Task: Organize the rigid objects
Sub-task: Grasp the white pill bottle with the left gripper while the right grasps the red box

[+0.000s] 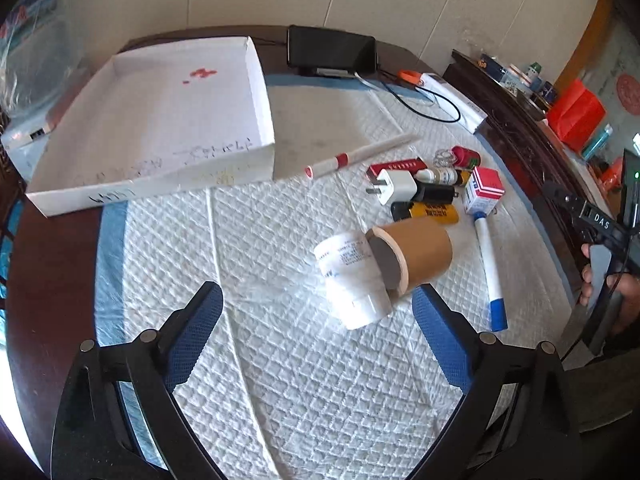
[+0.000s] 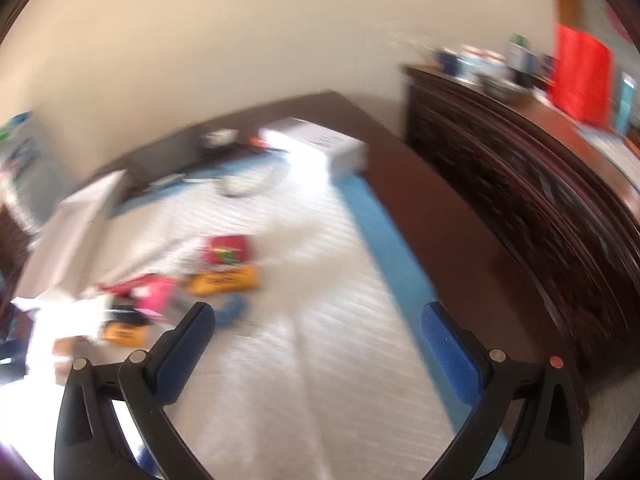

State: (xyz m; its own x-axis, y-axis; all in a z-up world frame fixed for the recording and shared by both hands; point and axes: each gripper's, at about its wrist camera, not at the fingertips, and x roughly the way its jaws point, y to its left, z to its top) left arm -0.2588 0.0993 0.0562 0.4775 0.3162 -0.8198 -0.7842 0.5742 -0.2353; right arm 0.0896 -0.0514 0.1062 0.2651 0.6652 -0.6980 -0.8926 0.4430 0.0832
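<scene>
The left gripper (image 1: 316,320) is hanging spread wide over the white pad (image 1: 280,360), pinching nothing. At one o'clock a brown tube (image 1: 420,256) is lying against a white bottle (image 1: 352,280); at eleven o'clock the white box (image 1: 160,120) is sitting. The right gripper (image 2: 320,332) is also gaping, empty.

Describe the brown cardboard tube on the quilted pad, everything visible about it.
The brown cardboard tube is short and wide, lying on its side on the white quilted pad. Its open end, with a pale rim and grey inside, faces the left gripper. It rests against a white labelled bottle, also lying down. Nothing grips it.
</scene>
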